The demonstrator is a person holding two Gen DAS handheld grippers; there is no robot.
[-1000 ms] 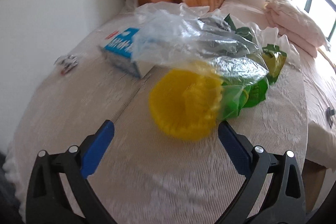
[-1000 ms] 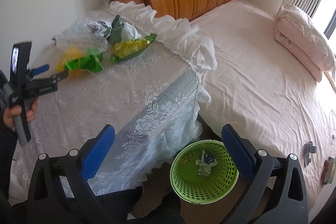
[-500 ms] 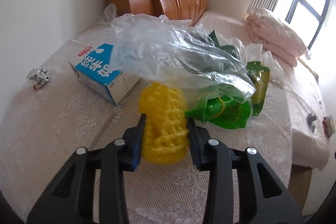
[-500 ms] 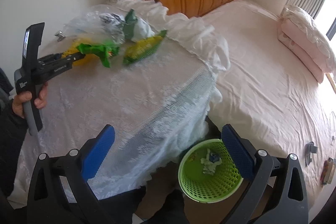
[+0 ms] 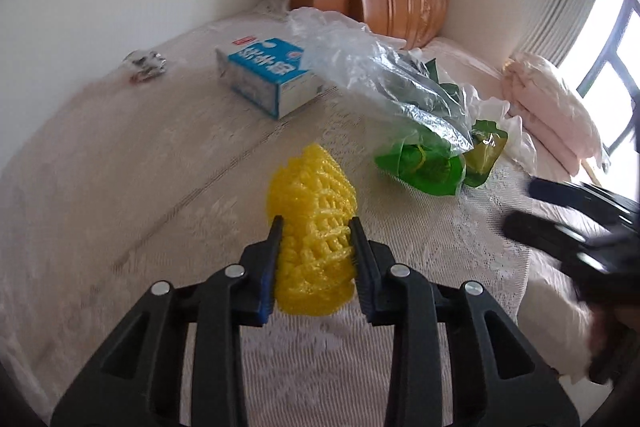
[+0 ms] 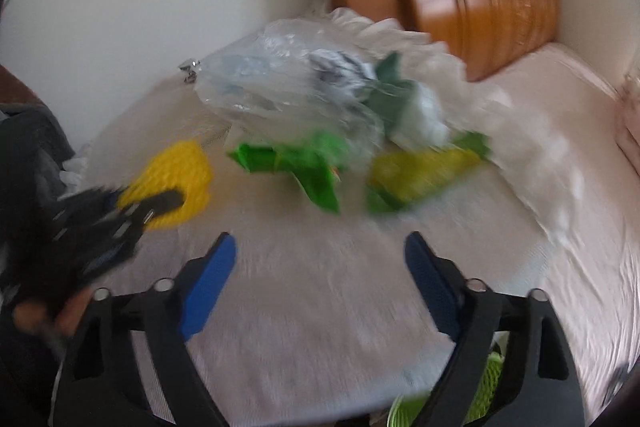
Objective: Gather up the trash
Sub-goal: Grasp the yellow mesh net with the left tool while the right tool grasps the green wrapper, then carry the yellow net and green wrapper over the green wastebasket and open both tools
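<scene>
Left tongs [image 5: 316, 227] clamped on yellow foam net [image 5: 314, 223]; right tongs [image 6: 320, 247] closing, nothing between, green wrapper [image 6: 304, 163] just ahead.

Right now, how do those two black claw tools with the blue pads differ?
The left gripper has its pads pressed on a yellow foam net; the right gripper has nothing between its pads. The left gripper's jaws stand narrow, squeezing the net; the right gripper's stand much wider, though closing. The left gripper sits at its target; the right gripper is short of the green wrapper. Both are hand-held above the lace tablecloth.
</scene>
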